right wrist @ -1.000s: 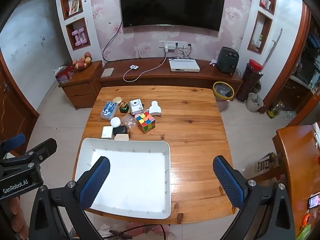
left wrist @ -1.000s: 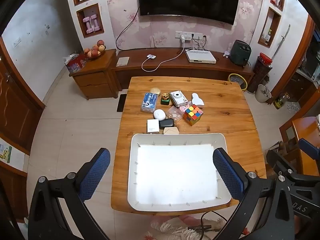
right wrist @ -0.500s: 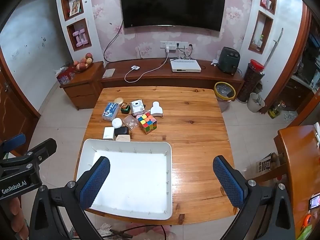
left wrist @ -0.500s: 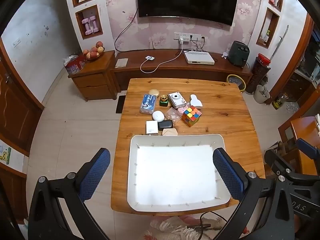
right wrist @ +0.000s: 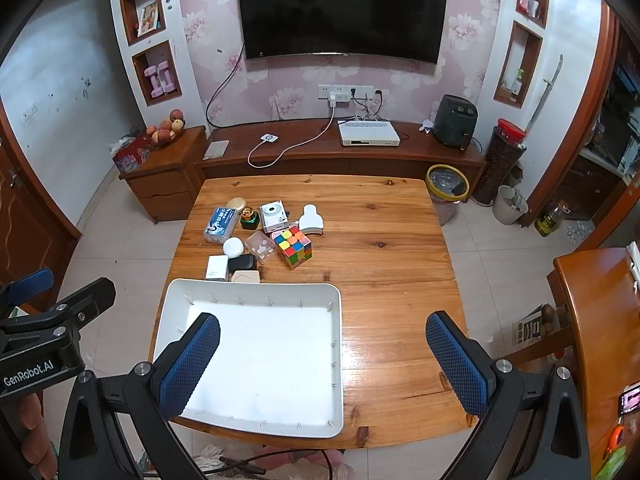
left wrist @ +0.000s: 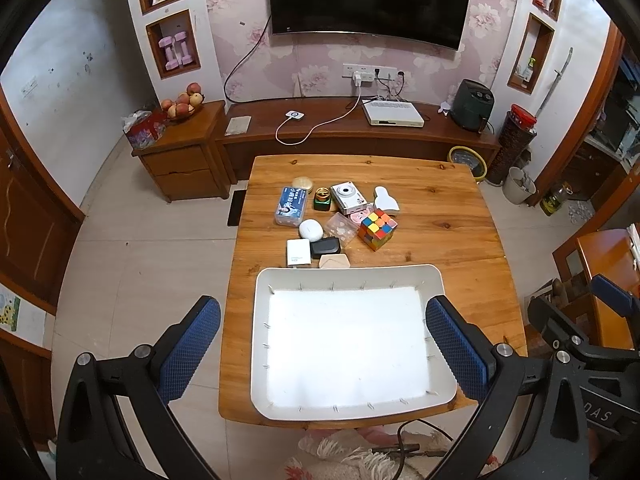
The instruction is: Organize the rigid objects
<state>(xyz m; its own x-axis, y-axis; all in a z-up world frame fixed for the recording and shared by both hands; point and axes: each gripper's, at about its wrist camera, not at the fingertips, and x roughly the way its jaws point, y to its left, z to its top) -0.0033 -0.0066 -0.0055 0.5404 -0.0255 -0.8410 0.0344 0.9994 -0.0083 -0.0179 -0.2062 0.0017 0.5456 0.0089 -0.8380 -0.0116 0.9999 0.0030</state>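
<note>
Wooden table (left wrist: 440, 240) carries an empty white tray (left wrist: 352, 280) directly beneath the wide-open, empty left gripper (left wrist: 322, 344) and right gripper (right wrist: 322, 360), small items tight-packed beyond it, so grabbing the Rubik's cube (left wrist: 377, 229) risks knocking neighbours.

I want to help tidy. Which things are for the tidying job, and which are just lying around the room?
For the job: white tray, puzzle cube, toy camera, blue box, little green jar, black case.

Just lying about: fruit bowl, pink dumbbells, bin, TV.
</note>
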